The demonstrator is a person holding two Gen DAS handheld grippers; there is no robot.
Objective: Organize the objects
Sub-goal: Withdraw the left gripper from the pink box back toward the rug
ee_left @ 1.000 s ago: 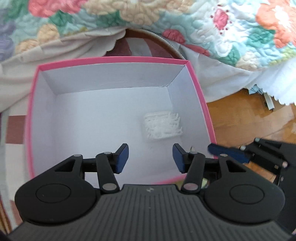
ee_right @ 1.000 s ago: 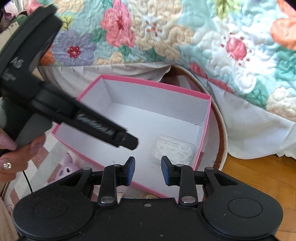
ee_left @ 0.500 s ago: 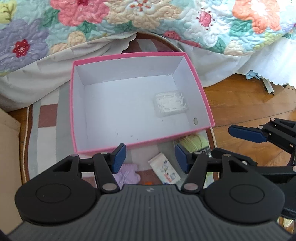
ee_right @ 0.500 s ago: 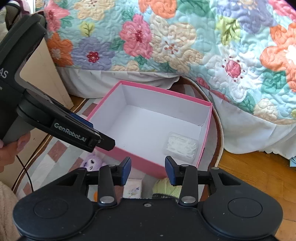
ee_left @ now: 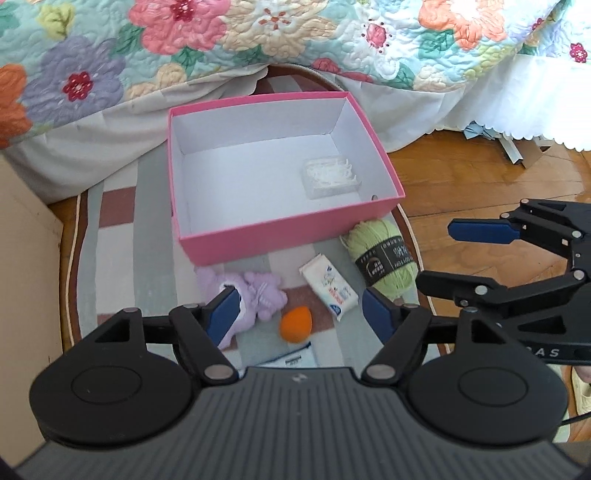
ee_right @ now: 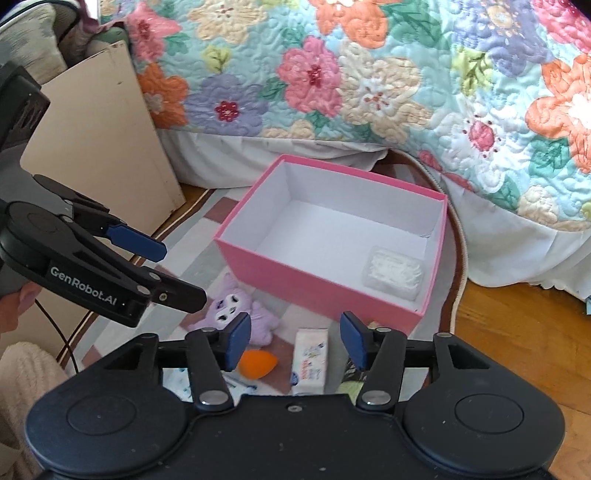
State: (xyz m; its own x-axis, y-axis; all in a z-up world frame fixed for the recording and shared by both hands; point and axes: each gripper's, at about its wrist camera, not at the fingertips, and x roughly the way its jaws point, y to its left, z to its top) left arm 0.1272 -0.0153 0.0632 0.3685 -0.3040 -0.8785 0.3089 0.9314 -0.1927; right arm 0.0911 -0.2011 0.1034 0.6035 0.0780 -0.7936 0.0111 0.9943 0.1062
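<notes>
A pink box (ee_left: 295, 229) (ee_right: 317, 280) with a white inside stands on the rug and holds a clear pack of white sticks (ee_left: 330, 178) (ee_right: 393, 273). In front of it lie a purple plush toy (ee_left: 255, 295) (ee_right: 231, 308), an orange egg-shaped sponge (ee_left: 295, 325) (ee_right: 256, 363), a white tissue pack (ee_left: 328, 286) (ee_right: 309, 362) and a green yarn ball (ee_left: 380, 254). My left gripper (ee_left: 301, 314) is open and empty above these. My right gripper (ee_right: 295, 338) is open and empty above the tissue pack.
A floral quilt (ee_left: 258, 33) hangs over the bed behind the box. A beige board (ee_right: 103, 144) stands at the left. Wooden floor (ee_left: 461, 177) lies right of the striped rug (ee_left: 118, 236). A printed packet (ee_left: 291, 356) lies under my left gripper.
Both grippers have pulled back and up from the box. The objects on the rug in front of the box have come into view. Both jaws have opened wider.
</notes>
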